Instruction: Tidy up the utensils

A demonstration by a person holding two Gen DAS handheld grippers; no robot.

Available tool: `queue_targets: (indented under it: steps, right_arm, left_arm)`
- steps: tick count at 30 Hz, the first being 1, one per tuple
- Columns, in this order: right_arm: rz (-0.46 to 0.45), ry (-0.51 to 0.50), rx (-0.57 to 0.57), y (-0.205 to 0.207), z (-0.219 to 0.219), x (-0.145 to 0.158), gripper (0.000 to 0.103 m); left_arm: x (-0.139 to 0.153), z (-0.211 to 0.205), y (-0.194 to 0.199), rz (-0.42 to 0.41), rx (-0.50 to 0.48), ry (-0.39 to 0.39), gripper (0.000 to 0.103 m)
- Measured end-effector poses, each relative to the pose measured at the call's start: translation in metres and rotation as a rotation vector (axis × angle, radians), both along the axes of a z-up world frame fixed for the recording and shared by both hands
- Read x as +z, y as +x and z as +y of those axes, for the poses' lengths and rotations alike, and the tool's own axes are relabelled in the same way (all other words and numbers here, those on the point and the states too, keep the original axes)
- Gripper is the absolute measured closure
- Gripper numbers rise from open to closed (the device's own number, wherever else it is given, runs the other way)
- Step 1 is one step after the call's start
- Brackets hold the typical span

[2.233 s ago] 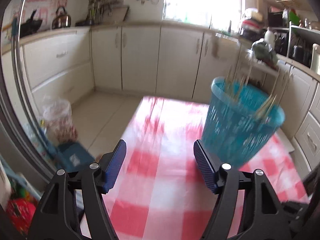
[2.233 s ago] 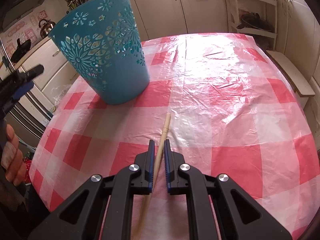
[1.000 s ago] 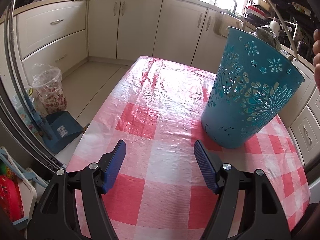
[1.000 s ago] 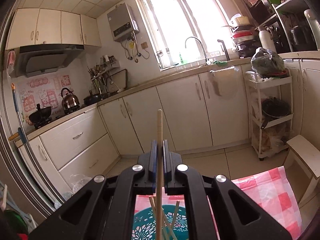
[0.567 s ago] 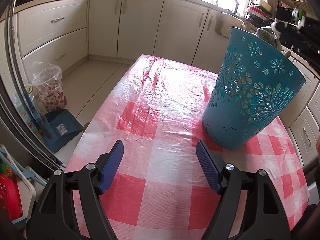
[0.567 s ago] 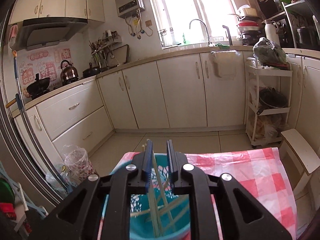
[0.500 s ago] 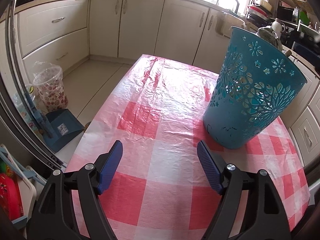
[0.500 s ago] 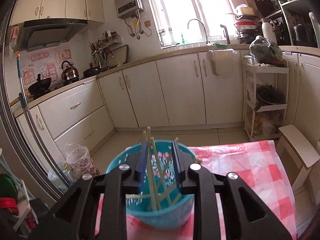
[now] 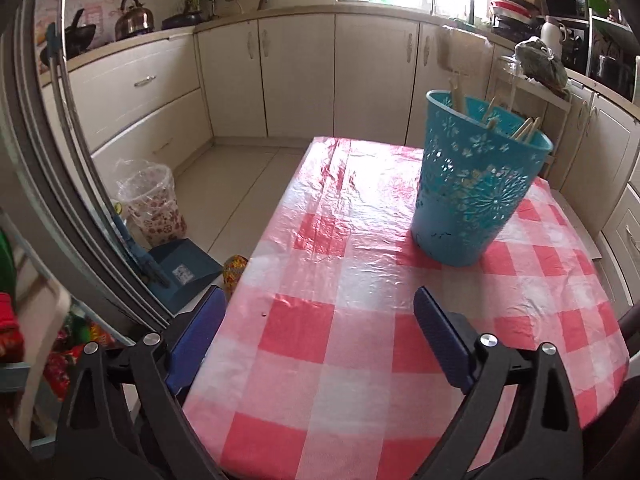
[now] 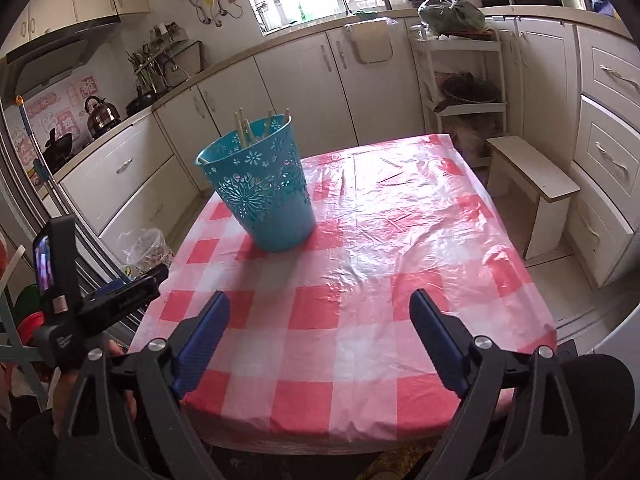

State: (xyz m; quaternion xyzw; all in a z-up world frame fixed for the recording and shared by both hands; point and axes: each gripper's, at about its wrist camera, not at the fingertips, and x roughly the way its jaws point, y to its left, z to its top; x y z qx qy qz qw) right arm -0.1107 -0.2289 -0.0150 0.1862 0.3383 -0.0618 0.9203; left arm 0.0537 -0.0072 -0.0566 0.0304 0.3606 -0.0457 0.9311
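Nearest the cameras, both tools hang over the front edge of the table, which is covered with a red and white checked cloth under clear plastic. Neither is carrying anything: the right gripper has its jaws opening wide with only bare cloth between them, and the left gripper is likewise opening with nothing between its blue pads. From the right wrist view, the left tool shows as a dark shape at the table's left edge, held in a hand below it. Further back, toward the middle of the table and a little left in the right view, stands a teal basket with cut-out flower patterns, upright on the cloth. Several chopsticks lean inside it, their tips poking above the rim. No loose utensil is visible anywhere on the cloth in either view, so the sorting looks finished or close to it. Any next move would call for finding another stray piece somewhere out of view. Beyond the table run cream cabinets and a bright window.
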Motion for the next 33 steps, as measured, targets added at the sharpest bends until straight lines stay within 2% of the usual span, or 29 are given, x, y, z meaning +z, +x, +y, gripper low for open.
queue_targets:
  steps: [6, 11, 18, 23, 26, 28, 31, 33]
  right_arm:
    - [-0.084, -0.01, 0.012, -0.025, 0.015, 0.041, 0.008]
    - [-0.155, -0.02, 0.056, -0.044, 0.035, 0.083, 0.007]
    - [-0.217, -0.034, 0.056, -0.081, 0.066, 0.124, 0.007]
    - [-0.25, 0.002, 0.066, -0.112, 0.084, 0.134, 0.007]
    - [-0.265, -0.002, 0.092, -0.125, 0.093, 0.142, 0.007]
    - [-0.284, -0.002, 0.093, -0.132, 0.094, 0.147, 0.007]
    - [-0.305, 0.003, 0.079, -0.139, 0.095, 0.15, 0.007]
    - [-0.305, 0.011, 0.079, -0.141, 0.096, 0.151, 0.007]
  left_arm:
    - [0.058, 0.014, -0.062, -0.083, -0.015, 0.005, 0.008]
    - [0.102, 0.029, -0.105, -0.131, -0.02, -0.019, 0.008]
    - [0.14, 0.046, -0.157, -0.118, -0.071, -0.047, 0.008]
    - [0.147, 0.066, -0.181, -0.05, -0.033, -0.115, 0.008]
    - [0.158, 0.072, -0.195, -0.021, -0.063, -0.141, 0.008]
    - [0.17, 0.072, -0.209, -0.069, -0.089, -0.103, 0.008]
    - [0.189, 0.071, -0.229, -0.177, -0.06, -0.015, 0.008]
    - [0.197, 0.074, -0.235, -0.2, -0.048, -0.013, 0.008]
